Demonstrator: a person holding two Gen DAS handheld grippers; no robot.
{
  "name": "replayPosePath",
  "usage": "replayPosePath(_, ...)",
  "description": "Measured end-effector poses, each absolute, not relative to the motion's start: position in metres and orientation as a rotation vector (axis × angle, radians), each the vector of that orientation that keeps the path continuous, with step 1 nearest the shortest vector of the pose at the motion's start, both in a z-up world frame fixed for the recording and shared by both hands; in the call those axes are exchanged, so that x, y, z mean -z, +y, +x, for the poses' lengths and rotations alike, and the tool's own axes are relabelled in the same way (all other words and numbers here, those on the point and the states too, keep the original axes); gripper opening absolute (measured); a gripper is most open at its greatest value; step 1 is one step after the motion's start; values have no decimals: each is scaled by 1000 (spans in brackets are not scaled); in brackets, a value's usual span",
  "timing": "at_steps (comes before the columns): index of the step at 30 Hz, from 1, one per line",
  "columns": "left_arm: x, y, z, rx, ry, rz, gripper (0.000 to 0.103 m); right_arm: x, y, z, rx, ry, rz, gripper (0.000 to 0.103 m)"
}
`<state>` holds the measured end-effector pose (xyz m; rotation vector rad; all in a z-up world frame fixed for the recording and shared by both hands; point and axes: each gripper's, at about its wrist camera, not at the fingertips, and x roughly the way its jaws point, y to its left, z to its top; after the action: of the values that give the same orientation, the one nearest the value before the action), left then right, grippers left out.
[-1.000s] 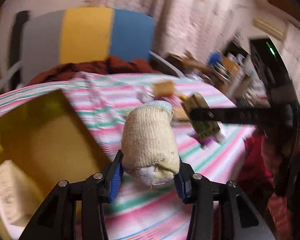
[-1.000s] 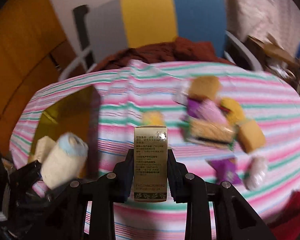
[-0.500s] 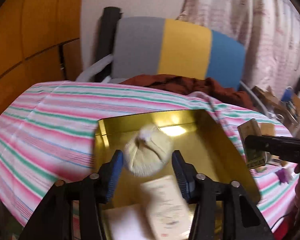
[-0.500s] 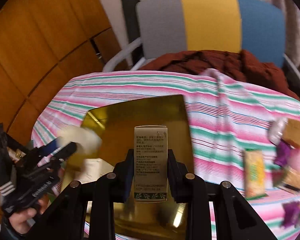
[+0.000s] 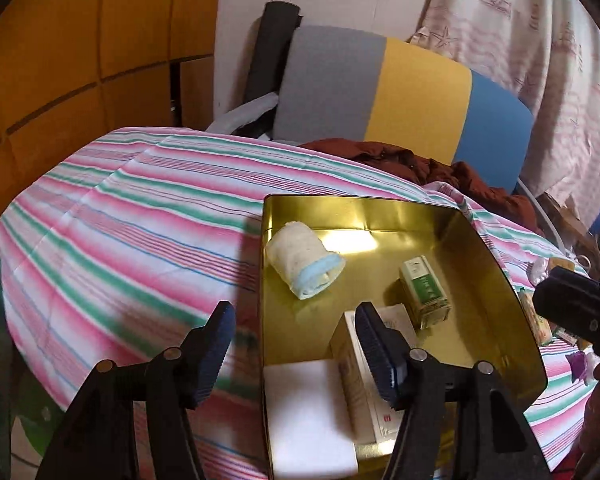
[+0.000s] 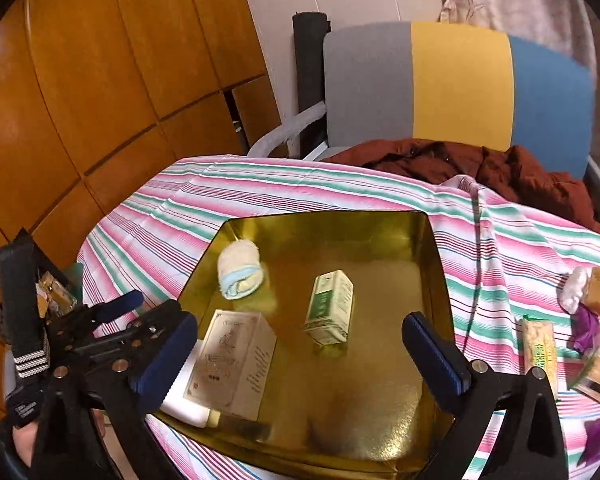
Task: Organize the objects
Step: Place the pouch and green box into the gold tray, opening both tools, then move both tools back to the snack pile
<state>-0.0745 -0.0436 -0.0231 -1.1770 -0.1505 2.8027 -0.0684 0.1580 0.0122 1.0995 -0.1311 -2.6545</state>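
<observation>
- Left gripper (image 5: 292, 344), over the near-left rim of the gold tin (image 5: 500, 264): fingers spread wide, nothing between them; the rolled sock (image 5: 304, 258) carried half a second ago now released.
- Rolled sock, far-left corner of the tin floor: lying on its side, blue cuff toward the near right, apart from the other contents.
- Beige carton (image 6: 232, 356) and white pad (image 5: 308, 412), near-left of the tin: side by side, the carton partly behind the left gripper's right finger in the left wrist view.
- Green-labelled box (image 6: 330, 306), centre of the tin: lying flat, dropped from the right gripper (image 6: 300, 348), whose fingers now stand wide apart and empty above it.
- Striped counter (image 5: 120, 220), right edge: loose snack packets (image 6: 540, 344) still outside the tin, well apart from it.
- Reading: two items delivered at once; both grippers free, remaining packets on the right judged the next targets.
</observation>
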Motion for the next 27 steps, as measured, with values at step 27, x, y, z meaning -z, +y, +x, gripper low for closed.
replayPosePath(27, -10, -10, -28, -2885, -3, -981, 63, -11, 198, -17, 2881, -232, 963, 103)
